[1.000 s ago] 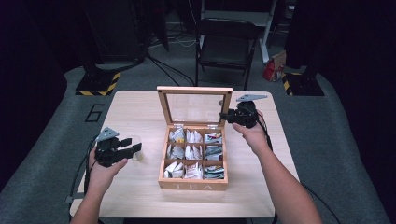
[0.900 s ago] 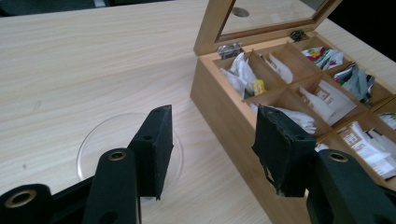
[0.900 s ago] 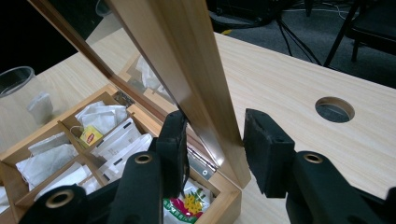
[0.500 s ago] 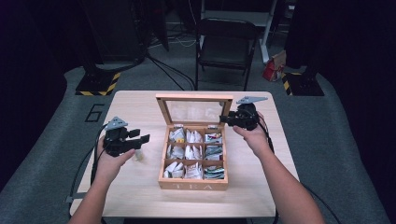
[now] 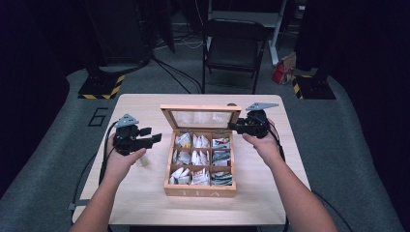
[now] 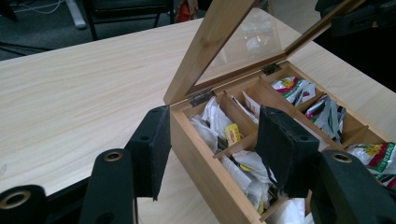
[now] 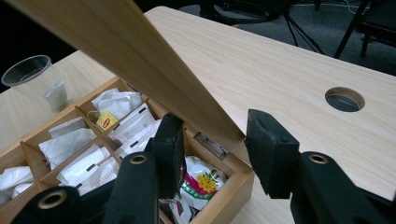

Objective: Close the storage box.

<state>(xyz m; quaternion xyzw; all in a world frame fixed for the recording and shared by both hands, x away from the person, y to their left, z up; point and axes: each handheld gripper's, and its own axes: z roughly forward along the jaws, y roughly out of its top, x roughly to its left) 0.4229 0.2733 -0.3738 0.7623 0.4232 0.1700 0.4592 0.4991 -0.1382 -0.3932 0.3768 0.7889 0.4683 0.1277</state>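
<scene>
Lying square on the table (image 5: pixel 145 193), the tea box (image 5: pixel 200 187) runs its long axis from the person's side toward the far edge, with the carved front wall nearest the person and the hinges at the back. Its lid (image 5: pixel 200 117) stands raised from the back edge, leaning a little beyond upright, glass pane facing the person. Nine compartments in three rows hold tea bags (image 5: pixel 193 157); their print is too small to read from above.

To the box's left, the left gripper (image 5: pixel 151 140) hovers above the table, pointing at the box's left wall. Its jaws have just been opening and stand moderately apart with nothing between them; in the left gripper view they frame the box's near corner without touching it. A cup (image 7: pixel 35 74) with one bag inside sits beside that hand, partly hidden under it in the high view.

At the lid's right edge, the right gripper (image 5: pixel 233 126) straddles the lid (image 7: pixel 140 60). Its jaws have just been opening slightly, and in the right gripper view a gap shows between the lid and the right pad; whether the left pad touches the wood cannot be told. Farther off, a round hole (image 7: pixel 344 99) pierces the tabletop, and a chair (image 5: pixel 234 46) stands beyond the table, its top cut off.
</scene>
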